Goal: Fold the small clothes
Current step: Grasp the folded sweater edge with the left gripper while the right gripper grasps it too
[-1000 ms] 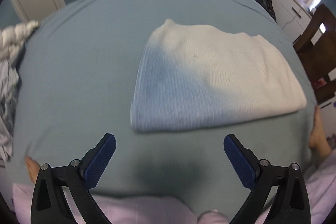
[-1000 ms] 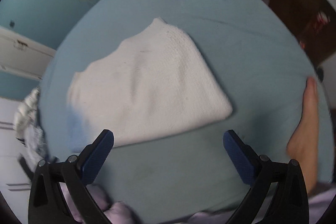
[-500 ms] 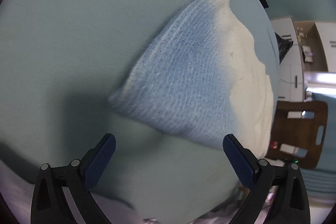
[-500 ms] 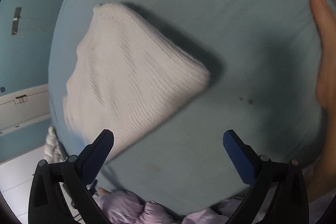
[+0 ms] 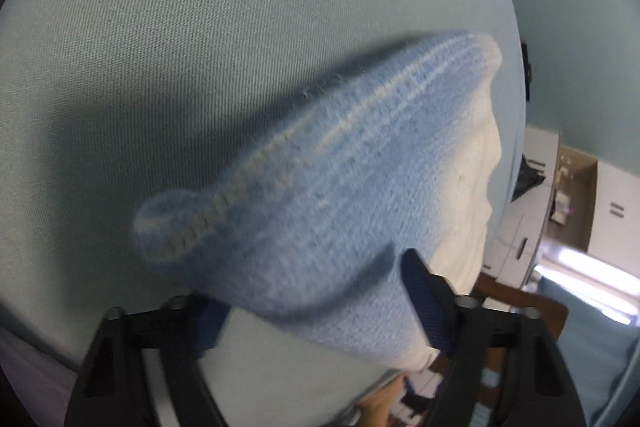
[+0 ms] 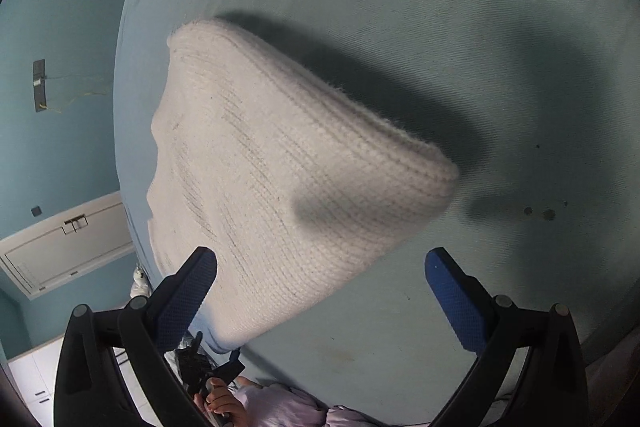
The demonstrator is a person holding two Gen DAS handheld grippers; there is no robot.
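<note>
A folded white knit garment (image 6: 280, 179) lies on the pale blue bed sheet (image 6: 440, 7). In the left wrist view it looks blue in shadow (image 5: 340, 195). My left gripper (image 5: 320, 311) is open, and the garment's near edge lies between its fingers, partly over the left finger (image 5: 208, 323). My right gripper (image 6: 320, 287) is open, its left finger (image 6: 188, 291) over the garment's near edge, its right finger (image 6: 452, 291) over bare sheet.
The bed sheet (image 5: 200, 27) fills most of both views. White cabinets (image 5: 580, 195) and a brown chair (image 5: 520, 299) stand beyond the bed. A white door (image 6: 68, 243) shows past the bed edge. A hand holding the other gripper (image 6: 216, 387) is low in the right view.
Both grippers have moved in close and low to the garment's near edge, one at each end. The garment's near edge now lies between the left fingers.
</note>
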